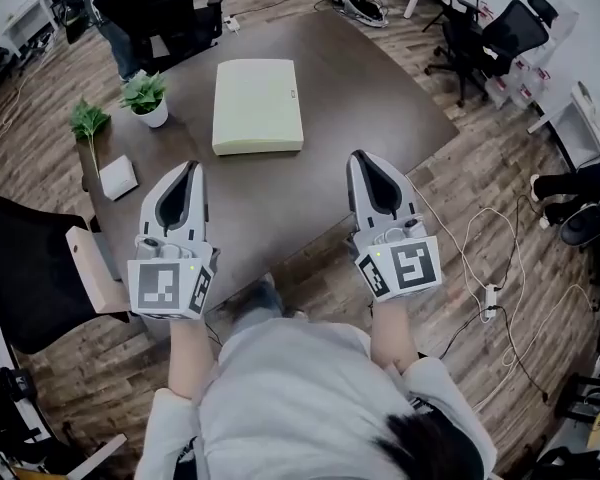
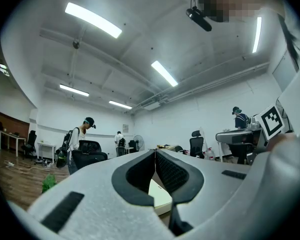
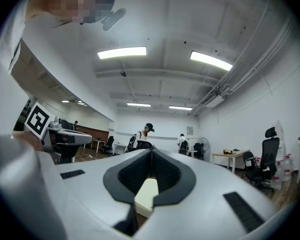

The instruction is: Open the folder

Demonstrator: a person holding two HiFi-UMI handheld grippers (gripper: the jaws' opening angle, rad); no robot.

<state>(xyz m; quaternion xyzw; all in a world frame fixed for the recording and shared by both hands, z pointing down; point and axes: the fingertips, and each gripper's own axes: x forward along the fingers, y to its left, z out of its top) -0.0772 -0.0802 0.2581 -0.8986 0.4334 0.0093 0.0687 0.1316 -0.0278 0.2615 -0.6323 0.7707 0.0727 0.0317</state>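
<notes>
A pale yellow-green folder (image 1: 257, 105) lies closed and flat on the dark brown table (image 1: 330, 88), toward its far half. My left gripper (image 1: 191, 167) hovers over the table's near left part, its jaws shut with nothing between them. My right gripper (image 1: 361, 156) hovers level with it near the table's near right edge, jaws also shut and empty. Both point toward the folder and stay short of it. In the left gripper view the folder (image 2: 159, 195) shows through the gap below the closed tips (image 2: 155, 152). The right gripper view shows the folder (image 3: 146, 192) the same way.
A small potted plant (image 1: 146, 98), a loose green sprig (image 1: 87, 122) and a white pad (image 1: 118, 177) sit on the table's left side. Office chairs (image 1: 25, 273) stand around the table. Cables and a power strip (image 1: 490, 298) lie on the floor to the right. People stand at the far end of the room.
</notes>
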